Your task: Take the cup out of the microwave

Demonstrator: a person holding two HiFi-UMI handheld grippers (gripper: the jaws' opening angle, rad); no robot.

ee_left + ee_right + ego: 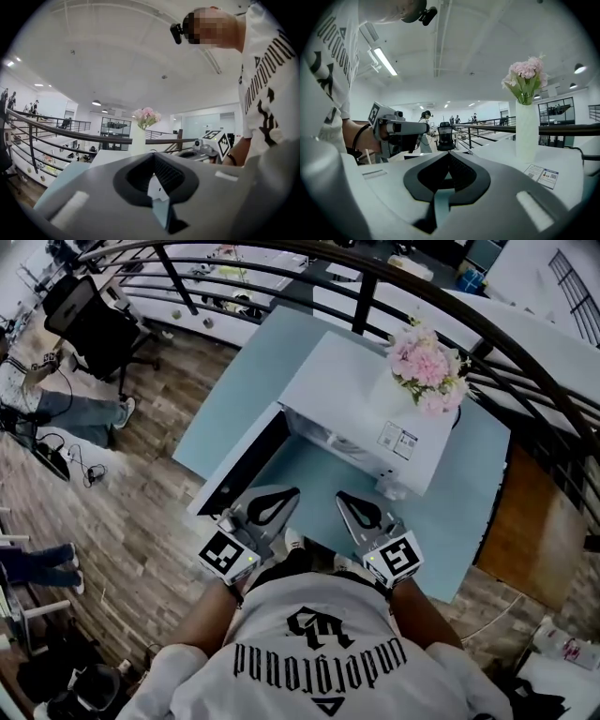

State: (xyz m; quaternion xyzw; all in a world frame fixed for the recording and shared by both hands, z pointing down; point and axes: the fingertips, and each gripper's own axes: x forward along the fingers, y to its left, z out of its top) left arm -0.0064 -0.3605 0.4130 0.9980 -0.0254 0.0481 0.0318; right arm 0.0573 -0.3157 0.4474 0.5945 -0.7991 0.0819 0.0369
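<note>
Shirt [319, 664] printed "underground"; left tool [291, 493], right tool [343, 497] both pressed together, empty.

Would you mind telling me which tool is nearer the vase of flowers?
Right. The right tool is in front of the vase of flowers; the left tool is farther left, by the microwave door.

White microwave [342, 381], on a pale blue table [234, 399], door [246, 463] swung wide open (dark inner face)
</note>
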